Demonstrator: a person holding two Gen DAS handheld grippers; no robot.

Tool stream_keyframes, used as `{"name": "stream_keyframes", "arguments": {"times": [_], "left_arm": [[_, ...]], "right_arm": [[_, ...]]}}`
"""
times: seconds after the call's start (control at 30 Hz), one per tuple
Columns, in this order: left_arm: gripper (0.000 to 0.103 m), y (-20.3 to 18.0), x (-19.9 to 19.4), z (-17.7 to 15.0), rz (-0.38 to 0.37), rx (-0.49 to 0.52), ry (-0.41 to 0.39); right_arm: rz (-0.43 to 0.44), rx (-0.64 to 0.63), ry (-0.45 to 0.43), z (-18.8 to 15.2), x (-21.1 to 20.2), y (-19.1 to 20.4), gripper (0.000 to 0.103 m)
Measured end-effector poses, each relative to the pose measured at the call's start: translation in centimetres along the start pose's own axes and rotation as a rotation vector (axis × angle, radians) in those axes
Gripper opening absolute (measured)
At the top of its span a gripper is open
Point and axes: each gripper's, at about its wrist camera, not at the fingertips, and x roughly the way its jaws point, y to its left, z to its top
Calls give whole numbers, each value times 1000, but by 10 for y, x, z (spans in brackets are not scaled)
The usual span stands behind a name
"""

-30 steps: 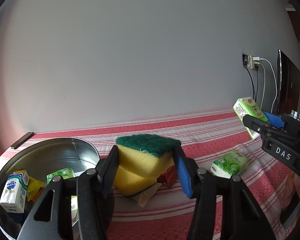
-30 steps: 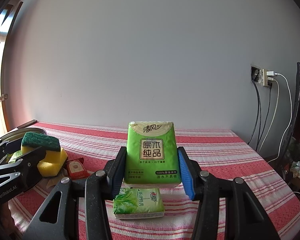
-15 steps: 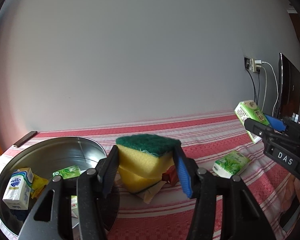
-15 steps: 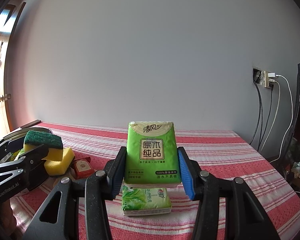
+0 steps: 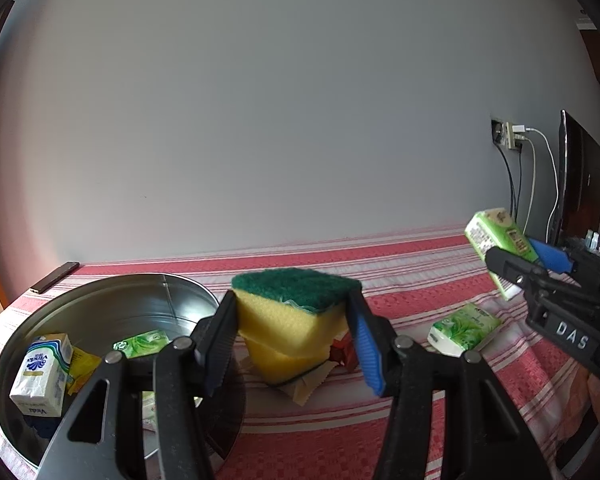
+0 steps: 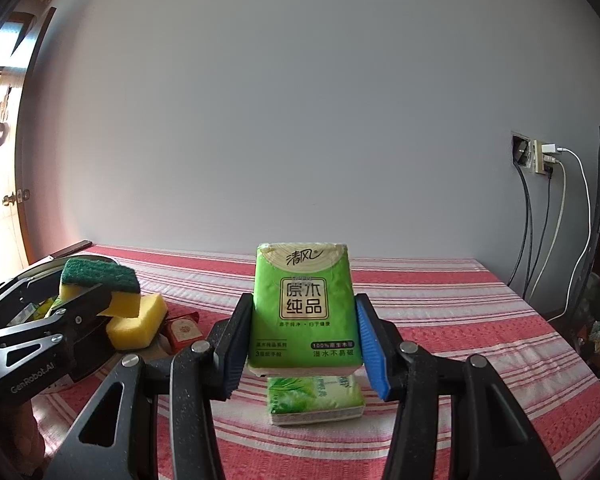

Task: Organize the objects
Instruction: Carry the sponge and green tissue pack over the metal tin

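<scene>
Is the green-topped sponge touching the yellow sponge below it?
Apart. In the right wrist view, the green-topped sponge, held by the left gripper, hangs above the yellow sponge.

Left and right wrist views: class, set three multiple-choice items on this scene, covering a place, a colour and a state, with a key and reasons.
1. Where is the blue-and-white tissue pack?
A. In the metal basin
B. On the striped cloth
C. In the right gripper

2. What colour is the scouring top of the held sponge?
A. Red
B. Dark green
C. Blue

3. The right gripper is
A. open and empty
B. shut on the green tissue pack
C. shut on a sponge

Key: A, it stands inside the basin wall; B, green pad over yellow foam; B, both fingers press the pack's sides.
</scene>
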Motion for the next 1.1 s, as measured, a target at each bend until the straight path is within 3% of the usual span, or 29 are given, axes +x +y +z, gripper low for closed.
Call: {"name": "stream_keyframes", "arguments": {"times": [0.77,1.1], "left_arm": [[54,19,-28,-3,29,-21,-55],[54,53,-41,2,53,-84,-42]], "right_arm": [[77,21,13,2,7,24,52],[141,-8,18,12,11,53,52]]}}
